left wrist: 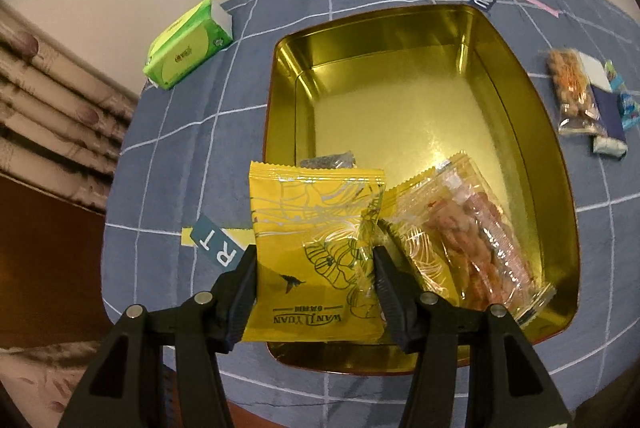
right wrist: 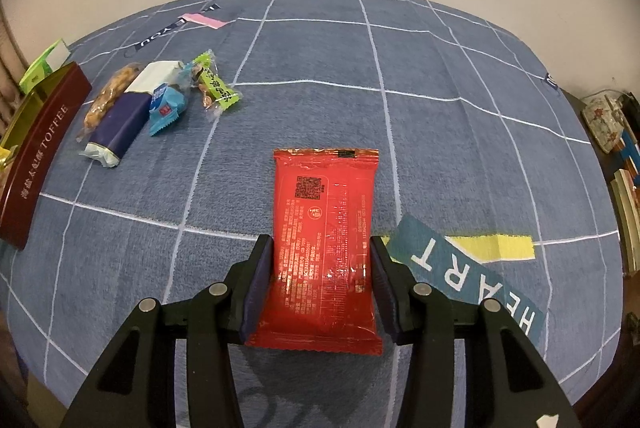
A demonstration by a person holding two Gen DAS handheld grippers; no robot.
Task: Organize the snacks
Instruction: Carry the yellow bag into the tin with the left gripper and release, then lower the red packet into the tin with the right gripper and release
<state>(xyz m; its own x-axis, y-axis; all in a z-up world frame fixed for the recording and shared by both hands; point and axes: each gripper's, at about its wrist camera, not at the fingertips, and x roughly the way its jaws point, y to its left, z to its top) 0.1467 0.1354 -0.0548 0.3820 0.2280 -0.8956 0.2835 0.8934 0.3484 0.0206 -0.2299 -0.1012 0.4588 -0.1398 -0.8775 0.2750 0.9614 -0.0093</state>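
Over gold tin (left wrist: 400, 40), left hand-held gripper (left wrist: 316, 268) clamped yellow packet (left wrist: 316, 248); clear snack bag (left wrist: 472, 232) already inside. Right hand-held gripper (right wrist: 322, 268) straddled red packet (right wrist: 326, 228) on bench (right wrist: 440, 132), probably gripping. Snack pile (right wrist: 152, 104) remained.

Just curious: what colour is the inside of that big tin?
Shiny gold-yellow inside the tin, seen best from the left wrist camera.
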